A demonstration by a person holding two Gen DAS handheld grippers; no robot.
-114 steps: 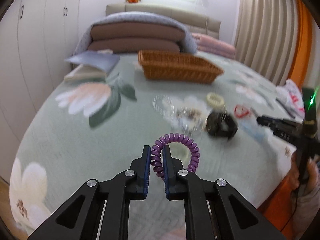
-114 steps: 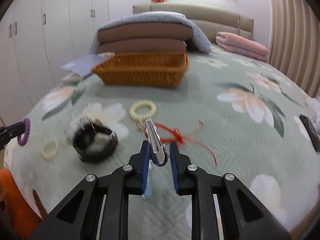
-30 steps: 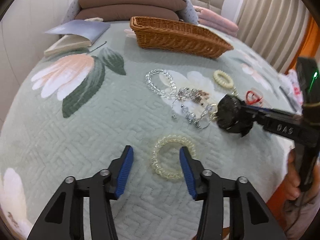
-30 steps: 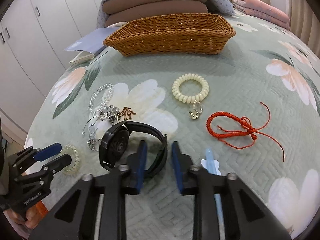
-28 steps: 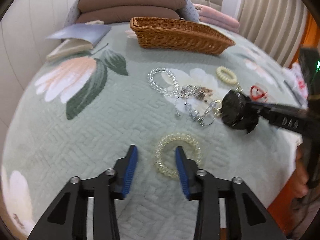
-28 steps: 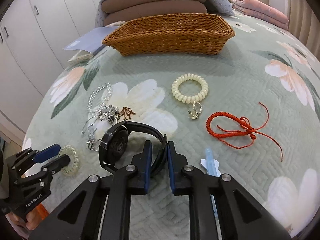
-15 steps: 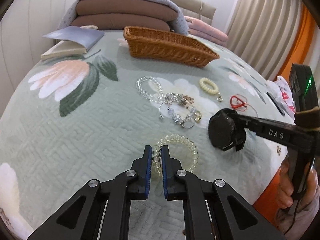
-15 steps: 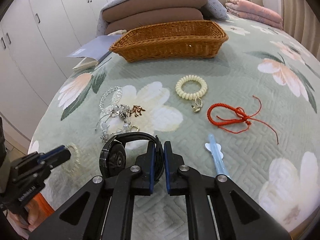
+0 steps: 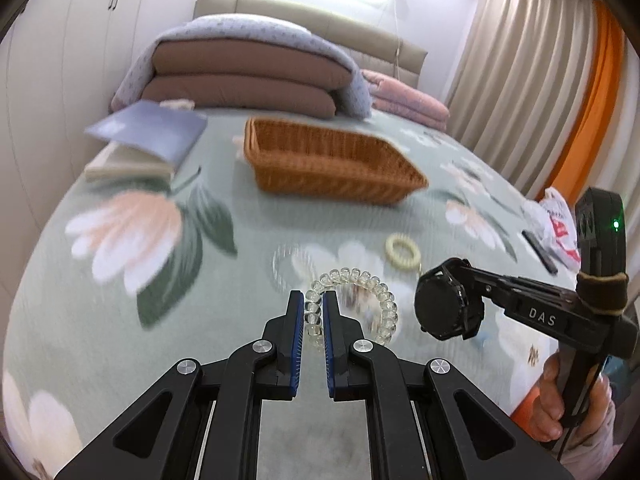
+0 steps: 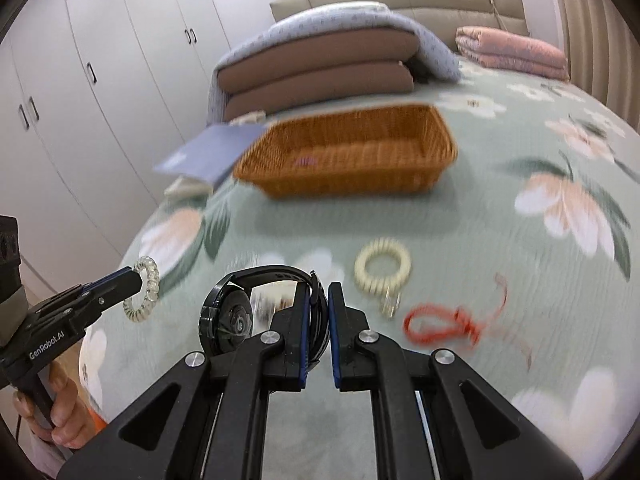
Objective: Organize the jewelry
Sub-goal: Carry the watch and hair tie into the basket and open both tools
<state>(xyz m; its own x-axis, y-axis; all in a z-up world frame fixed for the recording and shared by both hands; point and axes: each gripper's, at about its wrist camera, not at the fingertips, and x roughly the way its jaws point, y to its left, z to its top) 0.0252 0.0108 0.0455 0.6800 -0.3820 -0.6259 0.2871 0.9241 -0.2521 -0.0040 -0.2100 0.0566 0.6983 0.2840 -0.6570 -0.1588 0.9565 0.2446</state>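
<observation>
- Both grippers have been raised off the green floral bedspread [image 9: 168, 296] since the frames of a second ago, when the left jaws stood spread around the coil tie and the right jaws were closing on the watch band, both items lying on the bed.
- Left gripper [image 9: 313, 320]: the jaws are pinched on one side of the clear spiral-coil hair tie [image 9: 356, 304], which is held clear of the bedspread.
- Right gripper [image 10: 318, 312]: the jaws are pressed on the band of the black round-faced wristwatch [image 10: 240, 312], which is likewise carried in the air.
- Progress: a small purple item [image 10: 305, 161], blurred, is seen inside the rectangular woven wicker basket [image 10: 348, 176]. It is judged that at least one piece has been stored.
- Remaining on the bedspread: the cream spiral-coil bracelet with a small metal charm [image 10: 382, 266] and the red knotted cord [image 10: 440, 326], near each other and well apart from the basket.
- The two carried items are not yet over the basket; delivery is judged to be the step in hand.
- Hard to make out: a clear beaded loop [image 9: 288, 264] and whatever lies behind the held tie are smeared by motion blur in the left view.
- The basket floor is only partly visible; further contents cannot be confirmed.
- A person's hand [image 9: 568, 396] on the right handle is cut off at the frame edge.
</observation>
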